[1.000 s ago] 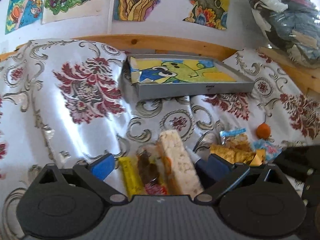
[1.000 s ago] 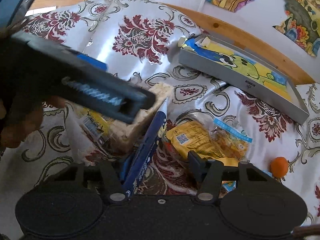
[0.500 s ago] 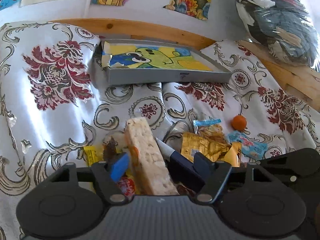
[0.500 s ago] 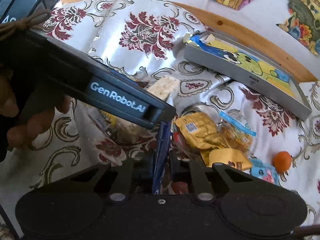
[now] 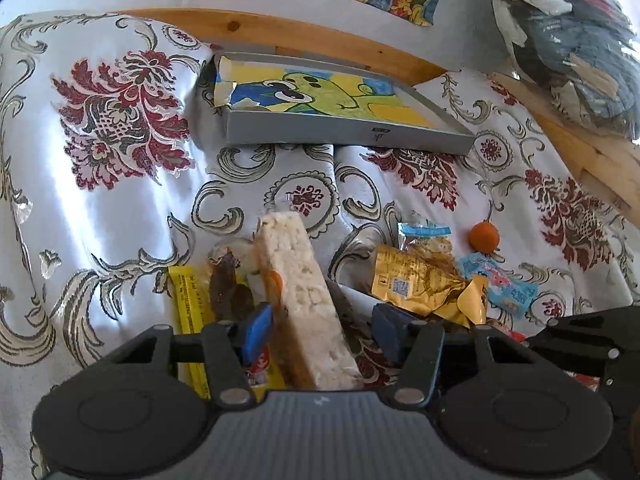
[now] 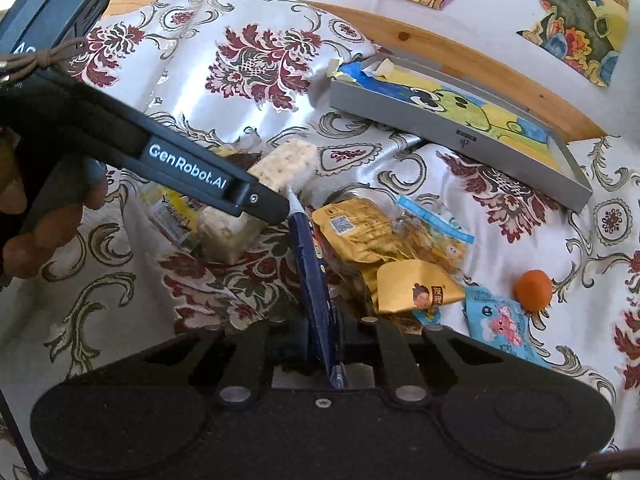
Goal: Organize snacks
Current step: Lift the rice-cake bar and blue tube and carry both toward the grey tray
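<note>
Rice bar (image 5: 304, 300) between left gripper (image 5: 320, 330) fingers — spread, ungripped.

This is a home, most likely a bedroom or a living room. A shiny white cloth (image 5: 132, 208) with dark red flowers and grey scrolls covers a soft, rumpled surface edged at the far side by a pale wooden frame (image 5: 304, 36), which could be a bed or a sofa. Bright hand-coloured drawings (image 6: 576, 12) are stuck on the white wall beyond it, another coloured picture lies in a shallow grey box (image 5: 344, 132), and a clear bag stuffed with clothes (image 5: 568, 40) sits at the far right.
</note>
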